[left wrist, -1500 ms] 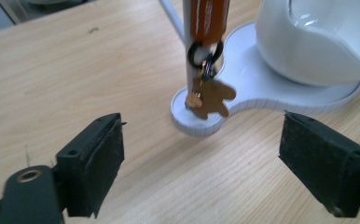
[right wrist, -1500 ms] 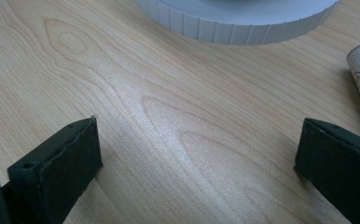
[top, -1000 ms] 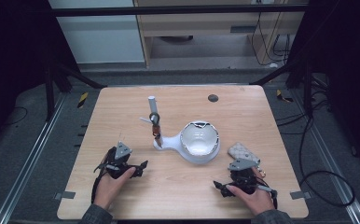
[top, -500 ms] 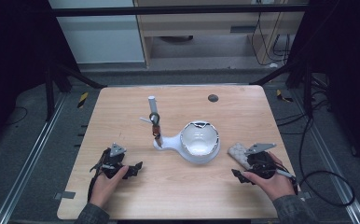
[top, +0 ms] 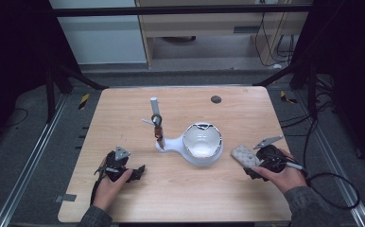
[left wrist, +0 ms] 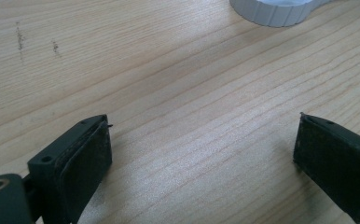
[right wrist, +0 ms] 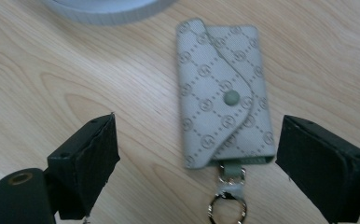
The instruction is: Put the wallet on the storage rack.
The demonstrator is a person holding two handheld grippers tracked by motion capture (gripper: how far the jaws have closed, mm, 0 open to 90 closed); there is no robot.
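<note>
- Hovering low near the table's (top: 124, 109) right edge, my right gripper (right wrist: 194, 163) points its spread jaws at a grey key pouch (right wrist: 222, 91); nothing is between them yet.
- Lying flat on the wood just beside the right edge, the pouch sits directly ahead of my right fingers, its long axis running away from me along the line of the jaws, its metal ring (right wrist: 227, 207) at the near end.
- Judged from that, my right hand is far the nearer, and a short push forward would bring the jaws across the pouch's narrow width.
- Resting toward the near left corner, my left gripper (left wrist: 201, 154) is also released, jaws wide over bare wood, well apart from the pouch.
- Textures: the pouch is soft, woven-looking fabric with a printed diamond-and-monogram pattern, an envelope flap and one round snap; the tabletop is pale, grained wood.
- Standing mid-table, a white plastic bowl-shaped stand (top: 202, 144) with a ribbed rim carries an upright post.
</note>
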